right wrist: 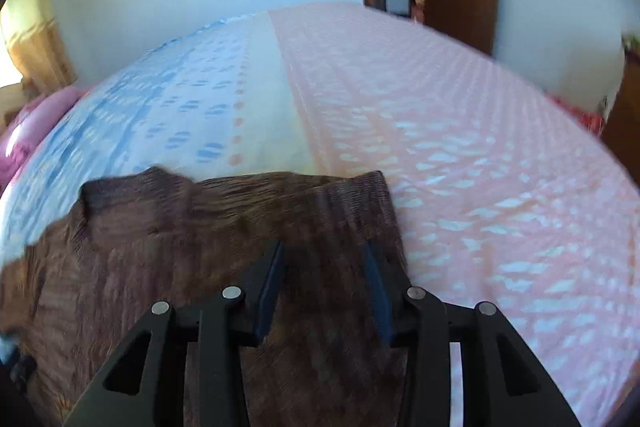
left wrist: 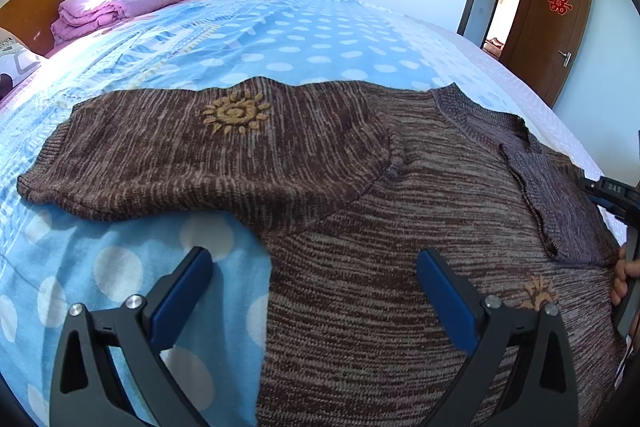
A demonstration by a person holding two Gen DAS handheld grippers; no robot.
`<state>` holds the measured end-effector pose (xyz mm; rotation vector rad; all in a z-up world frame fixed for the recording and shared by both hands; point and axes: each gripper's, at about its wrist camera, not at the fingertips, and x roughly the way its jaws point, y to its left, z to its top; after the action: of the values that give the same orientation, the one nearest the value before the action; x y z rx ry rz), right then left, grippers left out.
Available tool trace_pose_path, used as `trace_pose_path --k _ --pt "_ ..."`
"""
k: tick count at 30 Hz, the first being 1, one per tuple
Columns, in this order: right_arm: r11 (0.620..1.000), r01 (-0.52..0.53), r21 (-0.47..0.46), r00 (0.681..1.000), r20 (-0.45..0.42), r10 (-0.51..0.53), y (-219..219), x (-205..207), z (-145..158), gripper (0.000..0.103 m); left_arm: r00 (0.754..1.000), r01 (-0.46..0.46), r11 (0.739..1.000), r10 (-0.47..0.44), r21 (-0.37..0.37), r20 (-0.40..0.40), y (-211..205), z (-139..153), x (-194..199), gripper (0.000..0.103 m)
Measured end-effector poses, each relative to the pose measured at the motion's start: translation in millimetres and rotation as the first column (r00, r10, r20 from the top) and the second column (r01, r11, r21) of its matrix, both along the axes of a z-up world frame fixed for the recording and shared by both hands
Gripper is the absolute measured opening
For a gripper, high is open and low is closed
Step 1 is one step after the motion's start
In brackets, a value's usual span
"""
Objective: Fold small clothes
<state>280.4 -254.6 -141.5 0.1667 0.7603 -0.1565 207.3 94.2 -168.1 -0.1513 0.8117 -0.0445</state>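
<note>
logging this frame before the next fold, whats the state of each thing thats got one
sweater: spread flat on the bed, left sleeve out sideways, right sleeve folded onto the chest
left gripper: jaws open, holding nothing
right gripper: jaws open over the sweater
door: open
pink quilt: folded

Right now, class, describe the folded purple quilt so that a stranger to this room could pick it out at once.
Start at the bed with the blue spotted cover and look to its head, by the wooden headboard. There the purple quilt lies folded in a thick bundle. It is the only plain purple thing; the brown sweater lies spread flat nearer the camera.
</note>
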Motion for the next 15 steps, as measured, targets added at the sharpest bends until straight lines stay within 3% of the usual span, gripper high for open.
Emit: trace_pose_path --k 4,7,9,11,15 --pt "0.992 -0.124 0.028 0.992 0.017 0.123 57 -30 -3 0.043 1.000 0.000 1.000 0.000 0.000 -0.002 0 0 0 0.103" --pt "0.985 -0.160 -0.061 0.986 -0.054 0.157 89 -31 -26 0.045 1.000 -0.001 1.000 0.001 0.001 -0.008 -1 1 0 0.103" --pt "0.983 -0.155 -0.103 0.987 -0.046 0.151 94 -29 -23 0.050 1.000 0.009 1.000 -0.009 -0.005 -0.015 2 3 -1 0.103" --pt "0.984 -0.158 -0.088 0.987 -0.048 0.154 91 -30 -25 0.051 1.000 -0.010 1.000 0.009 -0.025 -0.017 12 8 -4 0.103" --pt "0.987 -0.161 -0.028 0.987 -0.023 0.160 76 -35 -24 0.053 0.987 -0.155 0.986 0.157 -0.061 0.028 61 24 -18 0.103"
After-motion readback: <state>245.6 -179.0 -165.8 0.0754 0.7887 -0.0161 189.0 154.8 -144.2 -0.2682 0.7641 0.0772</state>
